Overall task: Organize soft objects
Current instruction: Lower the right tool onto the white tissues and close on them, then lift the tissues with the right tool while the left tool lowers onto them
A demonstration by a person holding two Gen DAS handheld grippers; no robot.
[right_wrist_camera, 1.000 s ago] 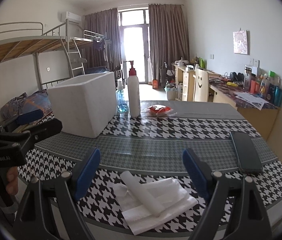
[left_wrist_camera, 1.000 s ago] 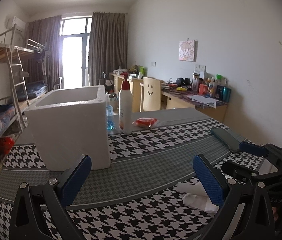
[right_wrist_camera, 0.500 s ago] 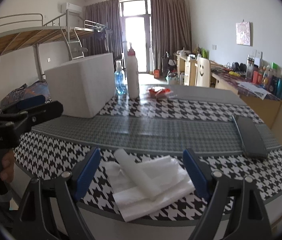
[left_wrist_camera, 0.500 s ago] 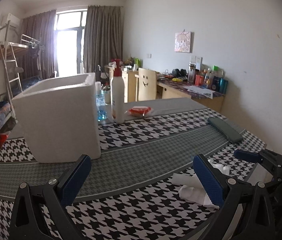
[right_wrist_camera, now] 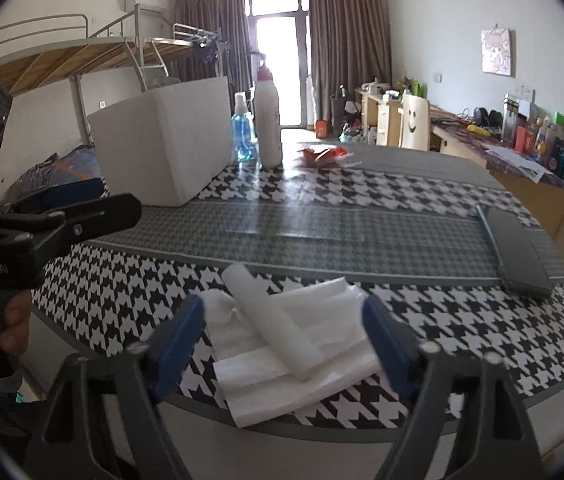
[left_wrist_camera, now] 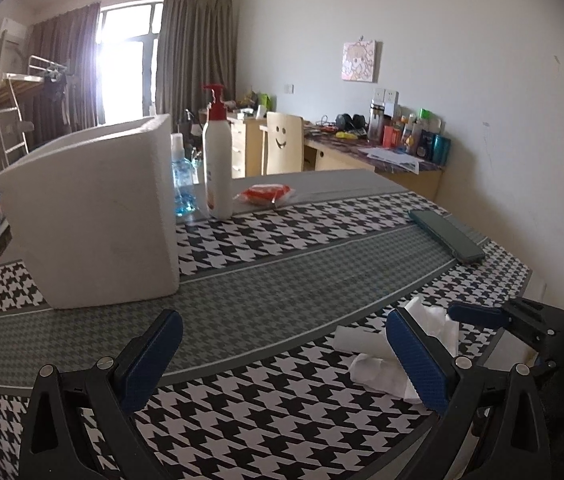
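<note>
While the right gripper (right_wrist_camera: pixel 284 334) straddles the foam pile (right_wrist_camera: pixel 294 340) at the table's (right_wrist_camera: pixel 322 224) near edge, its jaws have just been closing, yet the pads stand clear of the sheets: nothing grasped. This looks like the pick-up step; next it likely needs to sink and pinch the pile, then carry it toward the box (left_wrist_camera: pixel 93 208). The left gripper (left_wrist_camera: pixel 282 356) is spread wide, empty. Foam looks thin, white, pliable, one piece rolled; the box is rigid styrofoam; the cloth is houndstooth.
</note>
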